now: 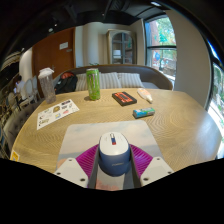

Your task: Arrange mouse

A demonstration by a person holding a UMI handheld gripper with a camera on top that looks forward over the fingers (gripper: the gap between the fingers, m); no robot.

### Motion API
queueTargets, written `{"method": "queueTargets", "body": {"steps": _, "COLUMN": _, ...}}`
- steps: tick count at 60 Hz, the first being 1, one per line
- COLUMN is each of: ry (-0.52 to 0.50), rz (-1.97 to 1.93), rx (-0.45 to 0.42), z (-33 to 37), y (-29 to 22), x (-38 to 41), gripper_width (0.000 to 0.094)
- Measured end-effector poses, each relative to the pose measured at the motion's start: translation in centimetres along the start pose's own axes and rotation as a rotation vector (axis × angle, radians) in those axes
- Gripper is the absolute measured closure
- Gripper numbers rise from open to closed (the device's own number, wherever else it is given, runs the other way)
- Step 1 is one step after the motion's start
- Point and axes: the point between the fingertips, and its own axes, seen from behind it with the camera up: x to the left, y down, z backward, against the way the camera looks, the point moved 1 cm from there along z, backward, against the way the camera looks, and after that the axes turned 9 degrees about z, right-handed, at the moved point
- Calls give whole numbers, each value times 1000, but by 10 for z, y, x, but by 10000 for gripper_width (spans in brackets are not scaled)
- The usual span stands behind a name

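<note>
On the far left of the wooden counter (170,115) lies a paper sheet (57,112) with print too small to read. A green can (93,84) stands farther back, its label unreadable. Nearest of all, the mouse (113,151) sits between the fingers of the tool (113,163), and both pink pads (85,158) press its sides. To the right lie a dark flat box (124,98), a pale object (146,95) and a small blue thing (144,114).

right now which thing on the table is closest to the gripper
The grey mouse, sitting between the gripper fingers. The green cup, dark box and blue item lie well beyond.
</note>
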Motion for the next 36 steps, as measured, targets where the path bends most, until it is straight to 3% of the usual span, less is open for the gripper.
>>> {"method": "queueTargets", "body": {"steps": 7, "ry": -20, "rz": 11, "rx": -3, "z": 1, "y": -1, "x": 2, "gripper_width": 326}}
{"method": "queueTargets", "body": {"steps": 13, "ry": -66, "rz": 2, "rx": -9, "z": 16, "y": 1, "x": 7, "gripper_width": 73}}
{"method": "queueTargets", "body": {"steps": 24, "ry": -70, "rz": -2, "rx": -42, "z": 78, "y": 21, "x": -10, "gripper_width": 93}}
{"method": "queueTargets", "body": {"steps": 36, "ry": -33, "rz": 40, "rx": -64, "z": 141, "y": 78, "x": -35, "gripper_width": 92}}
